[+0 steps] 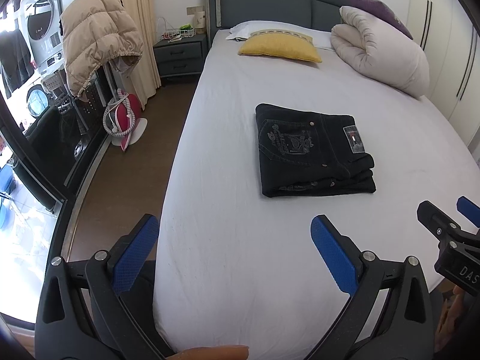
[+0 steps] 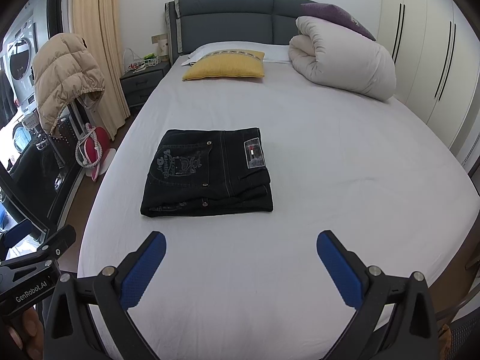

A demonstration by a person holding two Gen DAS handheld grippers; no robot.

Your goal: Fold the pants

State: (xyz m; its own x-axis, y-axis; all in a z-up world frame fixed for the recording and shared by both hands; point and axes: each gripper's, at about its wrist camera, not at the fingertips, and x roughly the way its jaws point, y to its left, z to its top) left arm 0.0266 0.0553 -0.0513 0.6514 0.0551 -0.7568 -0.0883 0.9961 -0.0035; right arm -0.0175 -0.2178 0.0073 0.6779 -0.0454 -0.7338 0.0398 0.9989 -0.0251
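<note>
Black jeans [image 1: 312, 150] lie folded into a compact rectangle on the white bed sheet [image 1: 240, 255], back pocket and label patch facing up. They also show in the right wrist view [image 2: 207, 174]. My left gripper [image 1: 235, 234] is open and empty, held over the near end of the bed, well short of the jeans. My right gripper [image 2: 241, 249] is open and empty too, just short of the jeans' near edge. The right gripper also shows at the right edge of the left wrist view [image 1: 450, 219], and the left gripper at the left edge of the right wrist view [image 2: 39, 240].
A yellow cushion [image 2: 225, 67] and a rolled white duvet [image 2: 345, 60] lie at the head of the bed by the grey headboard [image 2: 228, 15]. A beige puffer jacket [image 1: 96, 45] hangs at the left above brown floor [image 1: 126, 174]. White wardrobes [image 2: 426, 60] stand at the right.
</note>
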